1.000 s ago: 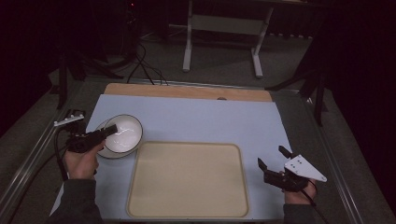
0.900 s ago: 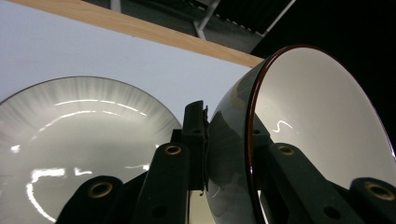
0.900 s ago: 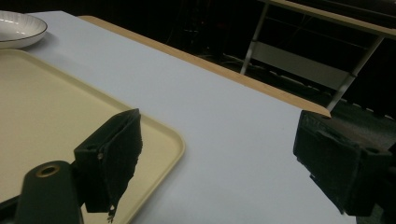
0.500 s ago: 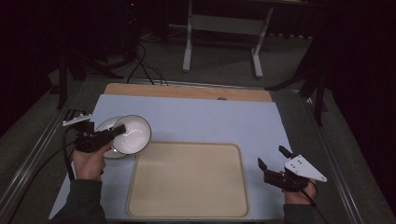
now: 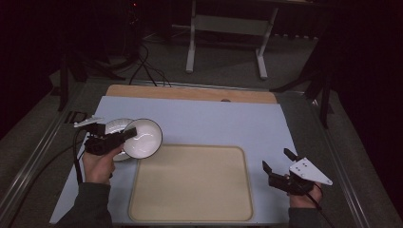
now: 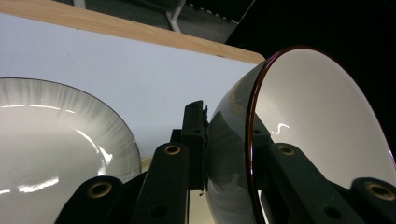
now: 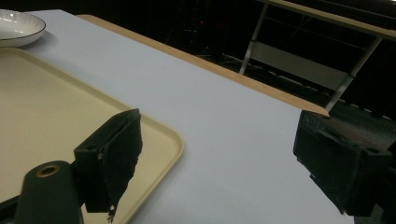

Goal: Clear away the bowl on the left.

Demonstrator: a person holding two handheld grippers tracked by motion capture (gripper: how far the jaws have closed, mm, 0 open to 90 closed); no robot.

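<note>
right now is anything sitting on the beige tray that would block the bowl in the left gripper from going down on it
Nothing visible does. The flat beige plastic tray is bare, and the white bowl with a dark red rim, pinched at its rim by the left gripper, hangs tilted by the tray's near-left corner. The second white bowl sits on the table, off the tray.

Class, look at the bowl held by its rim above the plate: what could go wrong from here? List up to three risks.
1. The left gripper pinches only the rim of the tilted bowl, so it may slip or swing out.
2. The plate lies just beside and below; a dropped bowl could strike it.
3. Carried low toward the tray, the bowl might clip its raised edge.
</note>
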